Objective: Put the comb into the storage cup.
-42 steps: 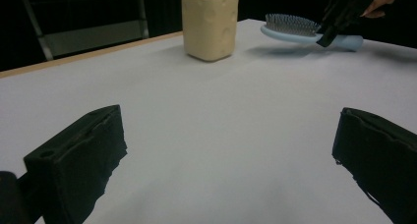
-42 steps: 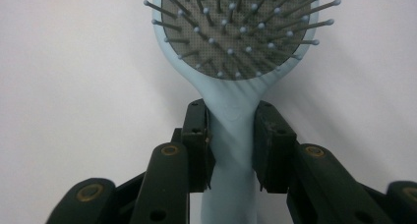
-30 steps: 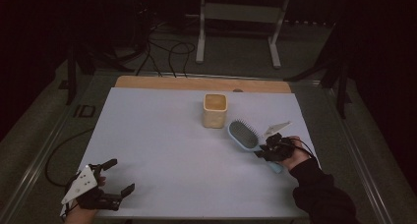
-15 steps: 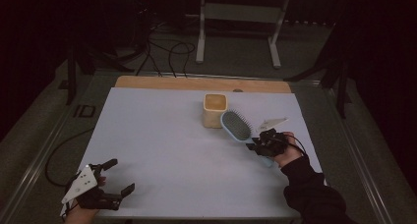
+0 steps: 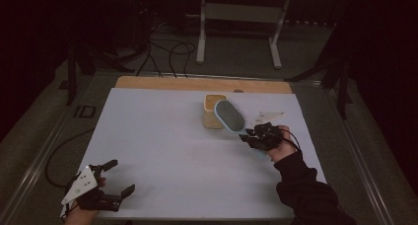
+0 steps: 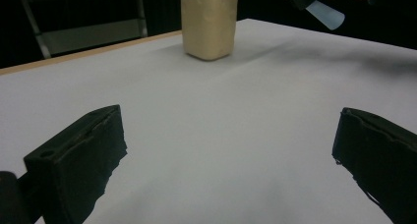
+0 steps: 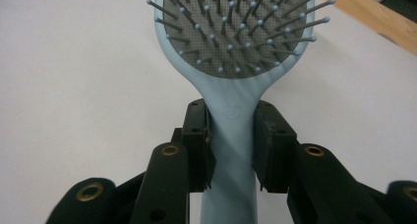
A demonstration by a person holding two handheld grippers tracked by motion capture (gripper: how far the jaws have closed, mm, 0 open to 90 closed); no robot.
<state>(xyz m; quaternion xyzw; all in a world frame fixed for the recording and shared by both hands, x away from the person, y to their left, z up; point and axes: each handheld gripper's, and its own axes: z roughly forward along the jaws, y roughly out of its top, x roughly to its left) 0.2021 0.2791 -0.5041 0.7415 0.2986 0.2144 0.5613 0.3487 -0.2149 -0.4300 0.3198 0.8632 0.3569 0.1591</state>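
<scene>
We hold hairbrush (image 5: 231,115) by handle neck, right gripper (image 5: 261,134) jaws pinching it from both sides. Brush long axis runs straight out from jaws, bristle head leading, up off table (image 5: 162,151), just beside cup (image 5: 213,111), at rim height. We judge cup lies ahead-left of head; handle end trails behind the jaws. Left gripper (image 5: 111,180) jaws spread, empty, well apart at near corner; right hand nearer.
</scene>
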